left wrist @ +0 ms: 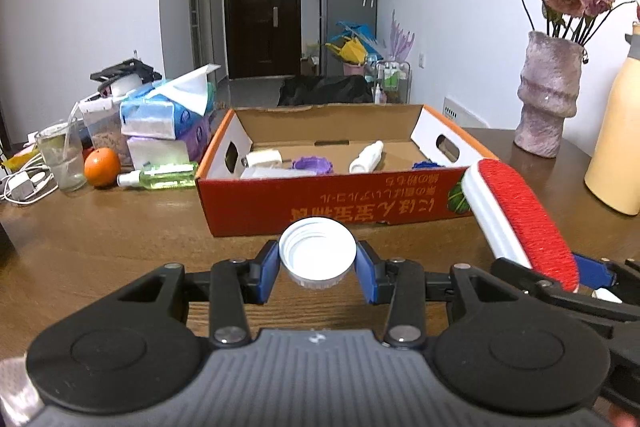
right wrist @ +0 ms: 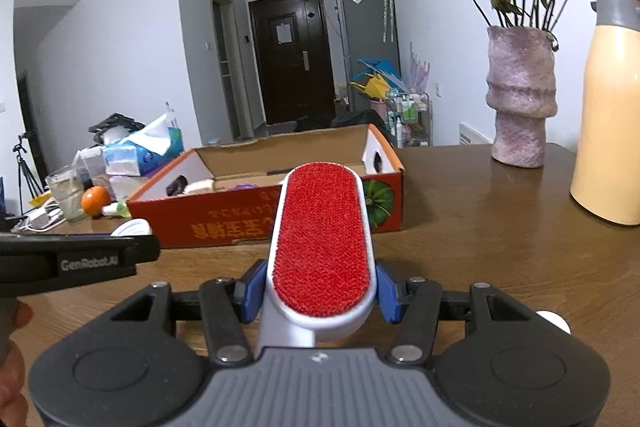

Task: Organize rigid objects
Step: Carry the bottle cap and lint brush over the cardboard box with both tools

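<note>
Inspector: Your left gripper [left wrist: 317, 265] is clamping the white cap [left wrist: 317, 251], open side up, above the wooden table [left wrist: 120, 239] just short of the red cardboard box [left wrist: 320, 203].

Operator: And the right?

Inspector: Your right gripper [right wrist: 320, 293] is gripping the red lint brush [right wrist: 322, 243], jaws partly spread, its head pointing at the box.

Wood table [left wrist: 120, 227], red cardboard box [left wrist: 320, 203] mid, vase [left wrist: 548, 95] (w/ flowers), yellow flask [left wrist: 616, 147] right, orange [left wrist: 102, 167], glass [left wrist: 64, 159] left
</note>
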